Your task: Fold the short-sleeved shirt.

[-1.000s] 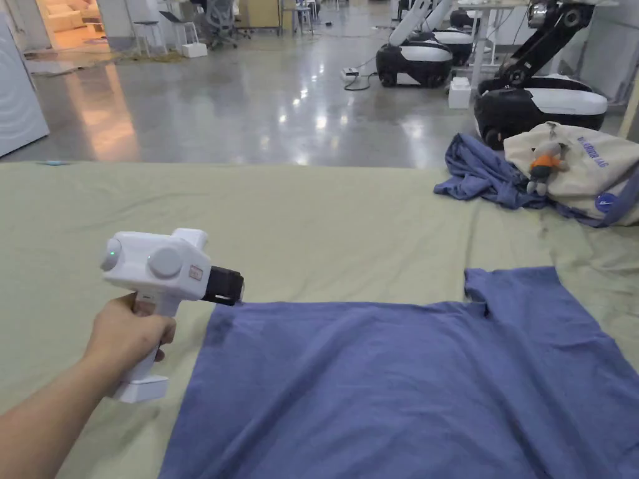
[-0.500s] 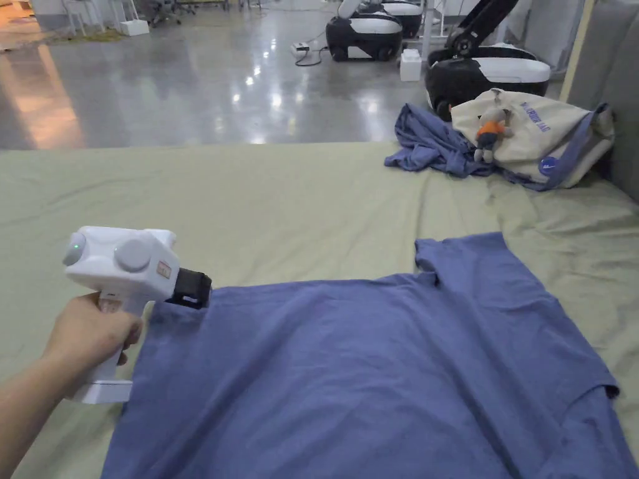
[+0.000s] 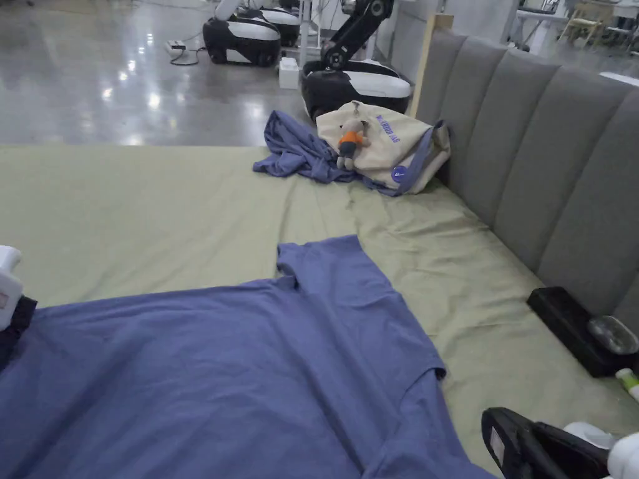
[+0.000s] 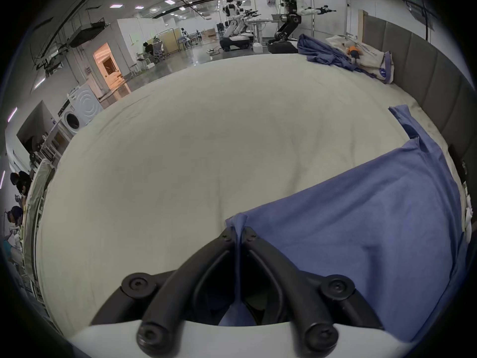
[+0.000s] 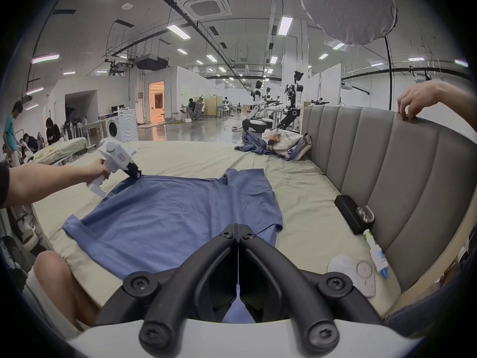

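Note:
A blue short-sleeved shirt (image 3: 249,374) lies spread flat on the green bed sheet (image 3: 156,206), one sleeve pointing toward the far side. My left gripper (image 4: 238,230) is shut on the shirt's far left corner, with a pinch of fabric standing up between its jaws. The same gripper appears at the left edge of the head view (image 3: 12,318) and in the right gripper view (image 5: 136,176). My right gripper (image 5: 237,230) hovers over the near right part of the shirt (image 5: 167,216), jaws shut together with nothing between them. It enters the head view at the bottom right (image 3: 499,436).
A grey padded headboard (image 3: 549,156) runs along the right. Against it lie a black box (image 3: 574,330), a small bottle (image 3: 627,380) and a white device (image 5: 353,273). At the far corner sit a crumpled blue garment (image 3: 293,153) and a tote bag (image 3: 387,146). A hand (image 5: 413,105) rests on the headboard top.
The head camera has swung right, bringing the headboard and my right gripper into the picture. My left gripper stays on the shirt's far left corner.

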Available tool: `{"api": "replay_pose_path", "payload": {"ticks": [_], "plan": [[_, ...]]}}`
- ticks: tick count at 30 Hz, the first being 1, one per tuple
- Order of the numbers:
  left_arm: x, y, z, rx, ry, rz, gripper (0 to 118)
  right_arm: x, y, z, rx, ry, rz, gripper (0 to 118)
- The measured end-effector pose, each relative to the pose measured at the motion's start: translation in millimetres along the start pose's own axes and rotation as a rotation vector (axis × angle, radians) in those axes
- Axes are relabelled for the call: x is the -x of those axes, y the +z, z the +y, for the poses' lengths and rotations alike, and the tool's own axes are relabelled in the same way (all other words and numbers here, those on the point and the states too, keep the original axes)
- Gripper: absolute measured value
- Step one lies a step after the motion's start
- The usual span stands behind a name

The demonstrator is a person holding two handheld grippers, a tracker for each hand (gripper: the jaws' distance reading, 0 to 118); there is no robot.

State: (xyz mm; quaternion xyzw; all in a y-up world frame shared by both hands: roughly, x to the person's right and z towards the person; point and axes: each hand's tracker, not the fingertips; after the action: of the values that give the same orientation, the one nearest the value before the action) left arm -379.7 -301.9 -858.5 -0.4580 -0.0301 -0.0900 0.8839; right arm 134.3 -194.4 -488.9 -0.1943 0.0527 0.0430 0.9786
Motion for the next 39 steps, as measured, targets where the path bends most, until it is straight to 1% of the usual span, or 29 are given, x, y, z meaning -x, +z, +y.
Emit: {"api": "replay_pose_path", "payload": {"ticks": [1, 2, 3, 4, 5, 7, 8, 10, 11, 12, 14, 15, 16, 17, 18, 20, 23, 24, 25, 26, 29, 30, 31, 32, 33, 34, 36, 38, 39], "plan": [[-3.5, 6.1, -2.6, 0.0, 0.006, 0.003, 3, -5.5, -12.8, 11.7, 0.004, 0.01, 0.005, 16], [-2.2, 8.6, -4.0, -0.003, 0.01, -0.001, 3, -9.9, -27.4, 23.6, 0.002, 0.022, -0.001, 37], [-1.0, 10.6, -4.9, -0.004, 0.015, -0.007, 3, -16.4, -49.2, 39.9, 0.019, 0.027, 0.0, 80], [-0.3, 13.1, -6.3, -0.009, 0.025, -0.007, 3, -23.0, -75.5, 55.9, 0.066, 0.028, 0.006, 108], [-0.1, 14.8, -4.8, -0.007, 0.03, -0.017, 3, -29.0, -100.1, 68.4, 0.078, 0.016, 0.009, 118], [0.1, 18.9, -7.4, -0.013, 0.042, -0.029, 3, -40.7, -163.5, 95.7, 0.144, -0.009, 0.052, 118], [-0.3, 20.3, -8.5, -0.013, 0.043, -0.034, 3, -46.2, -193.9, 104.1, 0.184, -0.045, 0.067, 118], [-0.2, 19.3, -7.1, -0.011, 0.042, -0.039, 3, -53.1, -263.1, 115.6, 0.286, -0.033, 0.02, 118], [-0.5, 20.2, -7.9, -0.01, 0.042, -0.041, 3, -58.6, -291.5, 116.7, 0.349, -0.053, 0.035, 118], [0.3, 17.9, -6.0, -0.01, 0.043, -0.043, 3, -61.5, -320.8, 114.5, 0.412, -0.063, -0.014, 118], [0.8, 17.7, -6.0, -0.01, 0.048, -0.044, 3, -67.9, -365.5, 105.1, 0.523, -0.113, -0.034, 116], [1.3, 18.7, -6.8, -0.012, 0.053, -0.049, 3, -70.8, -382.1, 99.0, 0.546, -0.138, -0.058, 114], [6.4, 13.7, -3.5, -0.01, 0.058, -0.058, 3, -74.5, -396.2, 93.3, 0.606, -0.154, -0.057, 114], [8.3, 11.9, -2.5, -0.009, 0.062, -0.062, 3, -76.6, -404.1, 87.9, 0.644, -0.159, -0.081, 112], [8.8, 12.2, -2.7, -0.009, 0.064, -0.064, 3, -78.8, -411.1, 83.2, 0.67, -0.185, -0.108, 110], [8.6, 11.8, -2.1, -0.008, 0.061, -0.066, 3, -81.8, -417.6, 76.9, 0.651, -0.193, -0.093, 110], [9.7, 11.8, -1.6, -0.006, 0.051, -0.07, 3, -81.7, -421.3, 70.6, 0.673, -0.2, -0.093, 109], [9.5, 10.7, -0.7, -0.002, 0.05, -0.071, 3, -81.9, -422.7, 68.5, 0.679, -0.203, -0.082, 107], [10.1, 10.3, -0.5, -0.001, 0.051, -0.072, 3, -82.0, -423.4, 67.5, 0.681, -0.204, -0.076, 103], [11.0, 10.4, -0.4, -0.002, 0.052, -0.072, 3, -81.1, -425.2, 66.4, 0.682, -0.201, -0.076, 96], [11.2, 10.3, -0.3, 0.006, 0.06, -0.073, 3, -79.2, -428.4, 64.1, 0.713, -0.203, -0.099, 60], [12.0, 10.6, -0.5, 0.005, 0.066, -0.078, 3, -78.8, -427.6, 63.7, 0.711, -0.205, -0.091, 55], [12.3, 10.7, -0.3, 0.006, 0.067, -0.08, 3, -77.3, -427.5, 63.9, 0.711, -0.195, -0.09, 54], [12.4, 10.7, -0.3, 0.007, 0.065, -0.081, 3, -75.6, -426.2, 64.2, 0.703, -0.181, -0.087, 49], [12.3, 9.4, 0.1, 0.009, 0.064, -0.079, 3, -74.8, -424.9, 64.7, 0.695, -0.163, -0.072, 31], [12.4, 9.0, 0.6, 0.01, 0.063, -0.078, 3, -73.9, -422.4, 66.8, 0.683, -0.158, -0.062, 6], [10.9, 10.1, 0.8, 0.009, 0.056, -0.078, 3, -72.2, -420.1, 71.7, 0.672, -0.157, -0.058, 6], [10.1, 11.1, 1.4, 0.008, 0.055, -0.086, 3, -72.5, -420.9, 71.4, 0.701, -0.153, -0.016, 5], [10.7, 11.4, 1.6, 0.006, 0.06, -0.092, 3, -72.6, -418.4, 72.8, 0.68, -0.141, -0.028, 5]]}}
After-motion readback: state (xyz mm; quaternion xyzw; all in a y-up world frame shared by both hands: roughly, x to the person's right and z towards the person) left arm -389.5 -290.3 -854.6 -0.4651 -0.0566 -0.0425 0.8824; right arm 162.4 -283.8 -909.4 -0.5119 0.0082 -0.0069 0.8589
